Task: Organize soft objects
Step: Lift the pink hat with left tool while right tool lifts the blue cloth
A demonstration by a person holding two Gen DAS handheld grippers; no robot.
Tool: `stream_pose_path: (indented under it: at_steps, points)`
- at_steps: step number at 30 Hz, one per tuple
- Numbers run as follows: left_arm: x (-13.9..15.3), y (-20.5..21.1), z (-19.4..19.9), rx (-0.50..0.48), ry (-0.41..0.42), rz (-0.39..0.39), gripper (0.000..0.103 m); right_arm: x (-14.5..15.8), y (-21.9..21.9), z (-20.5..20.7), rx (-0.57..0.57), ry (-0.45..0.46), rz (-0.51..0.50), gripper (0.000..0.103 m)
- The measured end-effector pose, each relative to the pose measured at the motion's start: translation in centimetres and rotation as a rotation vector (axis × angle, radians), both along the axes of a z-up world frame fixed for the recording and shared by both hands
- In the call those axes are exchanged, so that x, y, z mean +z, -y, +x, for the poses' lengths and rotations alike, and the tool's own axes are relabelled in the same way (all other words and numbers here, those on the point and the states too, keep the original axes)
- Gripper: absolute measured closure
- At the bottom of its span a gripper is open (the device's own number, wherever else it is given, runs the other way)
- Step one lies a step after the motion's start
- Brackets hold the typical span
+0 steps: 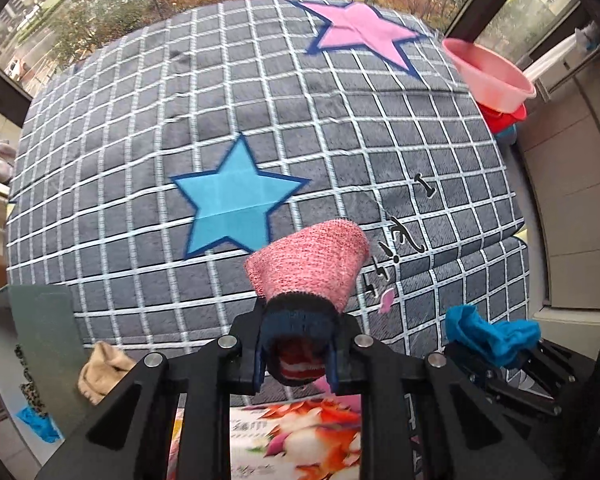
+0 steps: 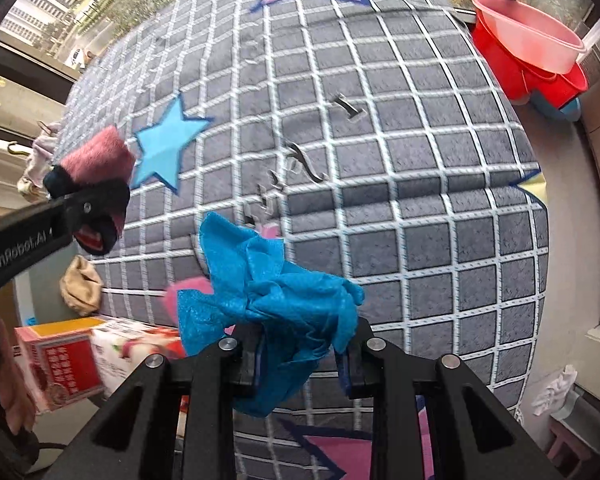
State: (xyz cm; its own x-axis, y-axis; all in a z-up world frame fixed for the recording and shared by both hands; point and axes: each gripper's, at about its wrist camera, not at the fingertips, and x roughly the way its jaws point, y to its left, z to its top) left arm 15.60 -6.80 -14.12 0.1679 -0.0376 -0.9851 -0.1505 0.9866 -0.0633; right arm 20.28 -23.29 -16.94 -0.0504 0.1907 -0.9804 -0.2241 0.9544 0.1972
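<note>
Left wrist: L gripper [image 1: 296, 354] clamps pink sock [image 1: 310, 264], R gripper [image 2: 302, 354] blue cloth [image 2: 268, 280], prob.

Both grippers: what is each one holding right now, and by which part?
The left gripper is shut on the pink sock at its dark cuff end. The right gripper is shut on the bunched middle of the blue cloth.

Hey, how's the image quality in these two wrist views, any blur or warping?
Left wrist: fisheye bows the checked blanket grid; pink sock sharp. Right wrist: same bulge, blue cloth crisp, pink basin slightly soft; even daylight, no glare.
</note>
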Motion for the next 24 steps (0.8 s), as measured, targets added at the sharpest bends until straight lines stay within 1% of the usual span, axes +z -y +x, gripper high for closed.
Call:
stream_pose_path:
  at_steps: [2,4,6,7,14,20,24]
  points:
    - [0.7,-0.9,-0.6,0.006,0.012,0.003,0.079,0.3,-1.1,-0.2,0.001,0.01,0.013,0.075]
    - [1.4,-1.5,-1.6,0.014,0.022,0.005,0.079,0.6,-1.6,-1.7,0.006,0.019,0.029,0.075]
    - [1.9,-2.7,-2.1,0.024,0.032,0.004,0.079,1.0,-2.8,-1.8,0.016,0.025,0.044,0.075]
    - [2.3,-3.2,-2.6,0.029,0.039,0.005,0.079,1.5,-2.6,-2.4,0.02,0.029,0.051,0.075]
    - [4.3,-6.1,-5.0,0.06,0.074,0.007,0.079,3.4,-6.2,-3.0,0.056,0.06,0.078,0.075]
    - [5.9,-8.5,-7.8,0.072,0.098,-0.006,0.079,4.7,-8.7,-4.1,0.08,0.082,0.079,0.075]
    - [6.7,-9.5,-10.1,0.06,0.111,-0.015,0.078,5.4,-9.9,-5.6,0.089,0.086,0.071,0.075]
